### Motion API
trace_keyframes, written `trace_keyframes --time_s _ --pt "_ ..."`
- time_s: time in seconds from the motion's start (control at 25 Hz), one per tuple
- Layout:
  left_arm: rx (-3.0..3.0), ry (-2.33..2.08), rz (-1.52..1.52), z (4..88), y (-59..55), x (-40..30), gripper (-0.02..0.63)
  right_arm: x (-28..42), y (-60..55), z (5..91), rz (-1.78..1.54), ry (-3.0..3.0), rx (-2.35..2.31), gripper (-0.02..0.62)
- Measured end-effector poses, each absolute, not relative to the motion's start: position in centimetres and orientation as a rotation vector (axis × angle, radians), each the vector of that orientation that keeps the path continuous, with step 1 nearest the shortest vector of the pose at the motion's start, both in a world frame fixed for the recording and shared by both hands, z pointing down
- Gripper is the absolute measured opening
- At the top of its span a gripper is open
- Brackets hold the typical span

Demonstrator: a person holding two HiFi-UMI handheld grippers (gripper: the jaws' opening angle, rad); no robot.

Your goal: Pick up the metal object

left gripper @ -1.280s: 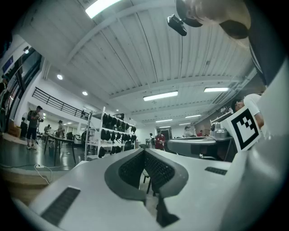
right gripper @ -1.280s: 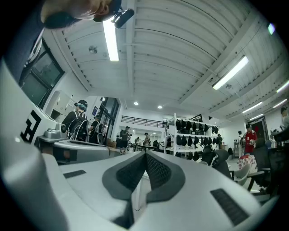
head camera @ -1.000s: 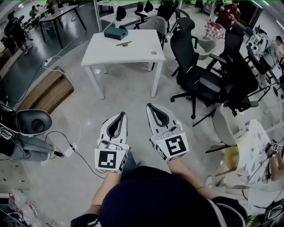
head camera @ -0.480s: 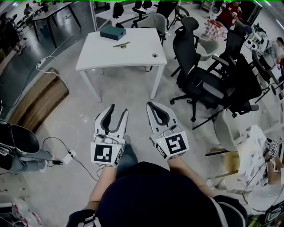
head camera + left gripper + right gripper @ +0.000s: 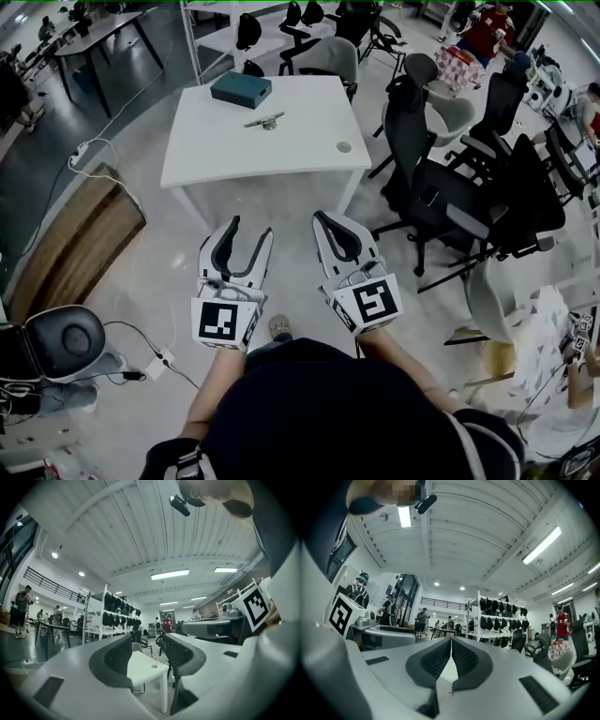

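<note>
The left gripper point(image 5: 250, 231)'s fingers point(image 5: 115, 660), shut a second ago, are opening, empty; the right gripper point(image 5: 322, 218) stays closed (also empty). Only the head view shows the metal object point(image 5: 264, 121), on the counter point(image 5: 253, 155) ahead.

Room: large open hall.
Floor point(image 5: 141, 272): pale grey, glossy, darker at far left.
A low wooden platform point(image 5: 70, 239) lies at left, with a white power strip point(image 5: 79, 150) just beyond it.
White table point(image 5: 234, 155) stands mid-room on four legs. A grey chair point(image 5: 333, 54) is behind it and black office chairs point(image 5: 459, 202) cluster to its right. A dark table point(image 5: 98, 28) stands well apart, far left.
Ceiling point(image 5: 140, 531): white, ribbed panels.
Light: long strip lights point(image 5: 169, 574) and small round lamps point(image 5: 55, 555), all lit.
A white rack point(image 5: 117, 613) hung with dark items stands at the back. A railed balcony point(image 5: 49, 579) runs along the far wall. Dark-framed windows point(image 5: 11, 541) are at left.
</note>
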State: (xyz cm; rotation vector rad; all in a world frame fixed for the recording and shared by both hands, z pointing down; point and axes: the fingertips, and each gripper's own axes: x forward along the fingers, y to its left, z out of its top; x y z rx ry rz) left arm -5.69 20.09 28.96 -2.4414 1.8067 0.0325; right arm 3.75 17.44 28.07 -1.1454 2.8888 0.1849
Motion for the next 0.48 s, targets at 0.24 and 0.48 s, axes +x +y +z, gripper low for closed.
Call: trace_keyframes --time_s 0.24,0.48 --pt "-2.474 1.782 0.06 29.8 15.3 -8.9 0.202 1.6 13.4 29.5 0.162 2.882 -1.239 0.028" --pt "-2.523 1.786 0.064 31.0 13.1 -10.0 0.202 0.6 10.7 30.3 0.134 2.886 -1.276 0.028"
